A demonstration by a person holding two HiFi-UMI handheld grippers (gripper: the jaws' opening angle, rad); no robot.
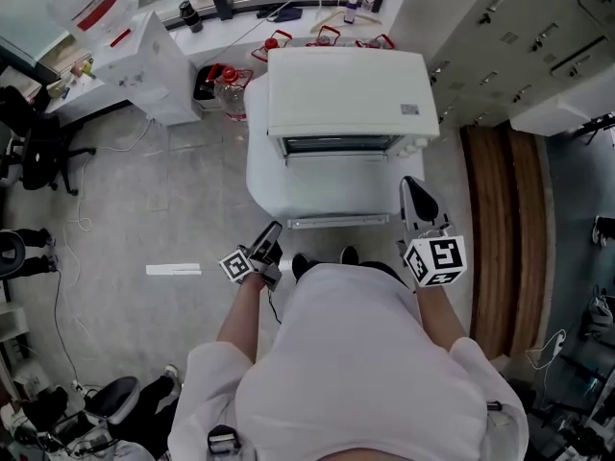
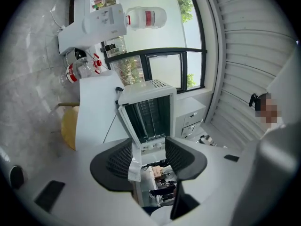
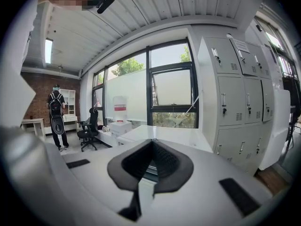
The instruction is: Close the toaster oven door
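Observation:
The white toaster oven [image 1: 341, 94] stands on a white table [image 1: 258, 166]. Its door [image 1: 336, 188] lies open, folded down flat toward me, with the handle [image 1: 336, 222] at the near edge. My right gripper [image 1: 412, 184] is shut, with nothing in it, and hovers by the door's front right corner. My left gripper [image 1: 273, 230] hangs lower, off the door's front left corner, and is open. In the left gripper view the oven's dark cavity [image 2: 150, 116] shows beyond the parted jaws of the left gripper [image 2: 149, 149]. The right gripper [image 3: 151, 145] has its pads meeting at the tip.
A water dispenser [image 1: 144, 51] and an office chair [image 1: 38, 147] stand at the left. Bottles with red caps [image 1: 221, 80] sit behind the table. Grey lockers [image 1: 519, 36] line the right wall. A person with a backpack [image 3: 57, 119] stands far off.

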